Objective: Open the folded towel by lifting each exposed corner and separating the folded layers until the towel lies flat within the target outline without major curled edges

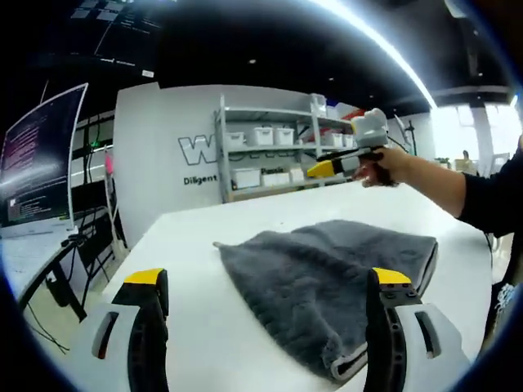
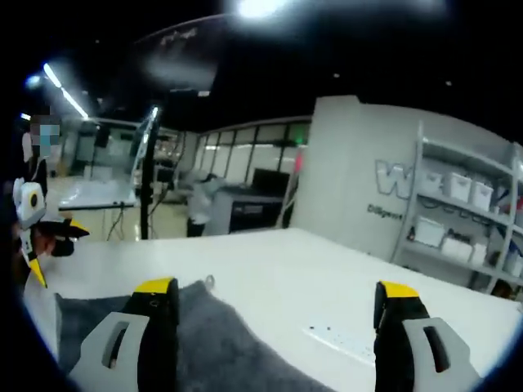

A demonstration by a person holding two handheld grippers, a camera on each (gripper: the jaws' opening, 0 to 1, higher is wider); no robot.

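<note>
**Q:** What's the setup?

**A:** Lab room, white bench (image 1: 245, 224), shelving with bins (image 1: 270, 147) across the upper middle of the left gripper view. The grey towel (image 1: 327, 282) lies folded on the bench, centre to lower right of that view.

**Q:** Which hand goes first?

**A:** Probably my left hand-held gripper (image 1: 265, 286). It's wide open, nothing in it, and the towel's near edge sits between its jaws, long axis running from lower right up to the pointed corner at centre. My right hand-held gripper (image 2: 274, 298) is open too, with the towel at the lower left of its view.
</note>
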